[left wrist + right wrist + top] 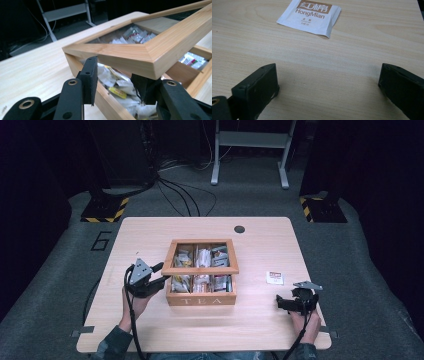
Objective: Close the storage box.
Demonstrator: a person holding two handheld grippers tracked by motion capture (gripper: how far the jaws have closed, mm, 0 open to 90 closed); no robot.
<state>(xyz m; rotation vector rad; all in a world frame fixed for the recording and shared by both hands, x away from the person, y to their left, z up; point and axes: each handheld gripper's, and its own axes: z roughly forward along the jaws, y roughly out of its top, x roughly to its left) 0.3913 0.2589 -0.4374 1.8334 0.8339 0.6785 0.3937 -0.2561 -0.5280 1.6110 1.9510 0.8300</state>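
**A:** Tea box lid point(150, 53) first: the left gripper point(152, 279) sits at the box's nine o'clock corner, jaws spread around the lid's front corner, one pad outside the wall, the other tucked under the raised frame. I'd call it released, propping rather than pinching.

**B:** And the lid itself?

**A:** Tilted up off the tea box point(201, 292), which stands mid-table. Packets fill its compartments point(117, 85).

**B:** The right gripper point(287, 304)?

**A:** Resting at four o'clock from the box, jaws wide apart, grasping nothing. Just past it, toward twelve o'clock, a white sachet point(310, 15) lies flat on the table point(250, 320), printed HongMian.

**B:** So which step is this?

**A:** My guess: the lid is held open so the loose sachet can go in. Next move would call for the right jaws to advance, straddle the sachet and close on its thin edge, hard on a flat surface.

**B:** Anything unclear?

**A:** Whether the lid is hinged at the back; the packets' labels are too small to read from above.
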